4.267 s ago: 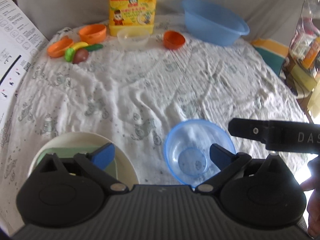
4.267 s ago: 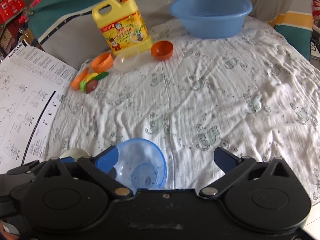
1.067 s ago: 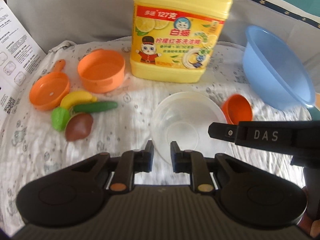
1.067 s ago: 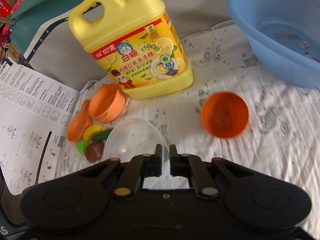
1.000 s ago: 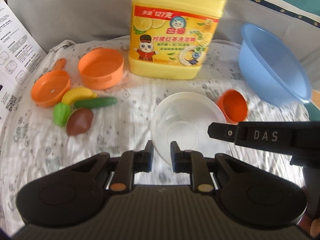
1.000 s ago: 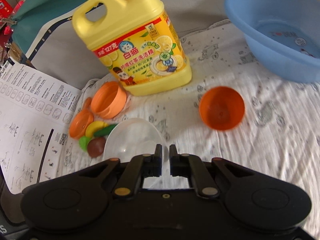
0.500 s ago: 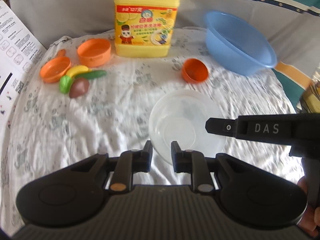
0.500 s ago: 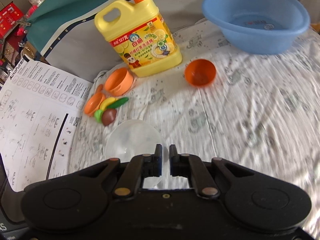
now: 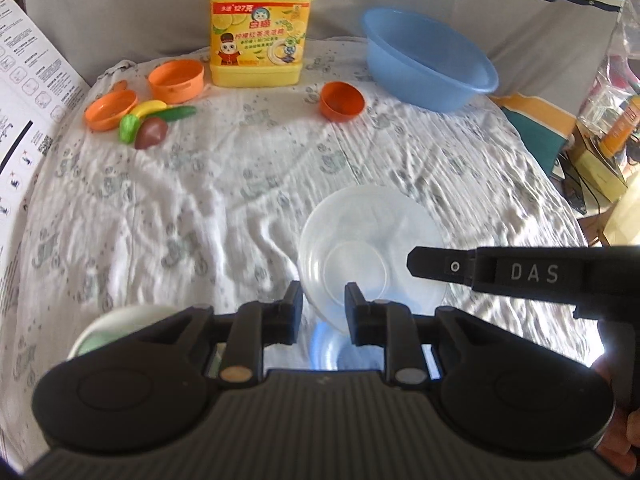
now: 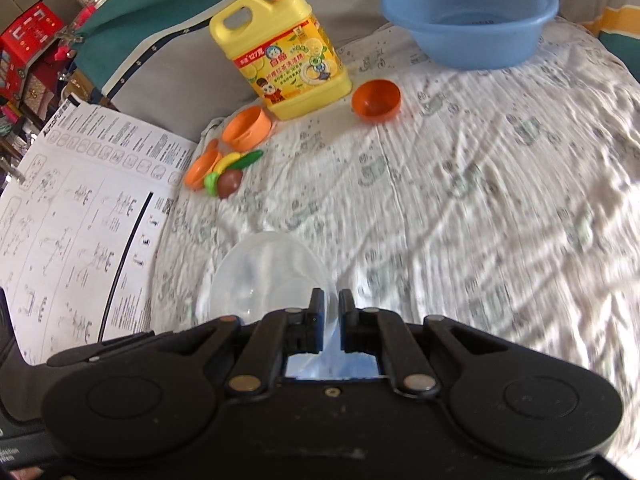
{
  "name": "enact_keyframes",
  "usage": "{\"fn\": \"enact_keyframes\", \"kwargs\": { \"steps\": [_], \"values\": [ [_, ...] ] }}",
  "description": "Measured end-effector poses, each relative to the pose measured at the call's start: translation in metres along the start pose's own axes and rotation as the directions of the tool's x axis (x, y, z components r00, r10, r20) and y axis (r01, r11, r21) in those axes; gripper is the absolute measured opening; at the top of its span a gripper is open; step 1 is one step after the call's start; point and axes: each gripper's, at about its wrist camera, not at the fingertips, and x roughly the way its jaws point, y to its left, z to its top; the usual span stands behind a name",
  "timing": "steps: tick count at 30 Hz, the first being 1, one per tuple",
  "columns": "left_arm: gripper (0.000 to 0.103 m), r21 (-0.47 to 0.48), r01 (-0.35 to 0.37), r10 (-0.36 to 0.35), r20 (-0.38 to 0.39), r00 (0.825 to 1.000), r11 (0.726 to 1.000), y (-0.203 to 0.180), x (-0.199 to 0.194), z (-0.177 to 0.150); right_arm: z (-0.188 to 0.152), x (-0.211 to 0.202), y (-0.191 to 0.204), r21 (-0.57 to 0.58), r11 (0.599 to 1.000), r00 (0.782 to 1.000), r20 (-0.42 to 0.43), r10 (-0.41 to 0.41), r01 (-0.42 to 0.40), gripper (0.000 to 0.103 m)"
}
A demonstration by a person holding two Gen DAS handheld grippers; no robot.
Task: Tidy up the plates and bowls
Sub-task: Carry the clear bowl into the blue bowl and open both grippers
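A clear plastic bowl [image 9: 370,258] is held above the cloth-covered table, gripped at its rim from two sides. My left gripper [image 9: 320,307] is shut on its near rim. My right gripper [image 10: 330,316] is shut on its right rim; the bowl shows in the right wrist view [image 10: 272,276]. The right gripper's finger [image 9: 448,266] reaches in from the right in the left wrist view. A small blue bowl [image 9: 340,350] lies just below, partly hidden by my left gripper. A white plate with a green dish [image 9: 116,330] sits at lower left. A small orange bowl [image 9: 342,102] stands further back.
A yellow detergent jug [image 9: 260,28] and a blue basin [image 9: 428,60] stand at the back. An orange cup [image 9: 176,80], an orange toy pan [image 9: 110,110] and toy fruit [image 9: 150,126] lie at back left. A printed sheet [image 10: 76,216] lies left.
Both grippers have shut on the clear bowl at the back and carried it toward the near edge, now above the blue bowl. The jug and basin have receded.
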Motion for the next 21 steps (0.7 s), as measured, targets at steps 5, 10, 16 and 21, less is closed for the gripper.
{"fn": "enact_keyframes", "kwargs": {
  "steps": [5, 10, 16, 21],
  "values": [
    [0.023, -0.001, 0.009, -0.009, -0.013, 1.0, 1.0, -0.005, -0.004, -0.018, -0.021, -0.007, -0.005, 0.008, 1.0, 1.0, -0.024, -0.008, 0.008, 0.008],
    [0.023, 0.006, 0.019, -0.019, -0.023, 1.0, 1.0, -0.01, -0.005, -0.029, -0.035, -0.012, -0.008, 0.002, 1.0, 0.999, -0.031, -0.021, 0.021, 0.009],
    [0.025, 0.001, 0.025, -0.025, -0.032, 0.999, 1.0, -0.011, -0.002, -0.034, -0.046, -0.015, -0.007, -0.03, 0.999, 0.999, -0.032, -0.039, 0.038, 0.01],
    [0.026, -0.003, 0.028, -0.028, -0.047, 0.999, 1.0, -0.013, 0.003, -0.037, -0.048, -0.013, -0.011, -0.019, 0.999, 0.998, -0.043, -0.041, 0.04, 0.01]
  ]
}}
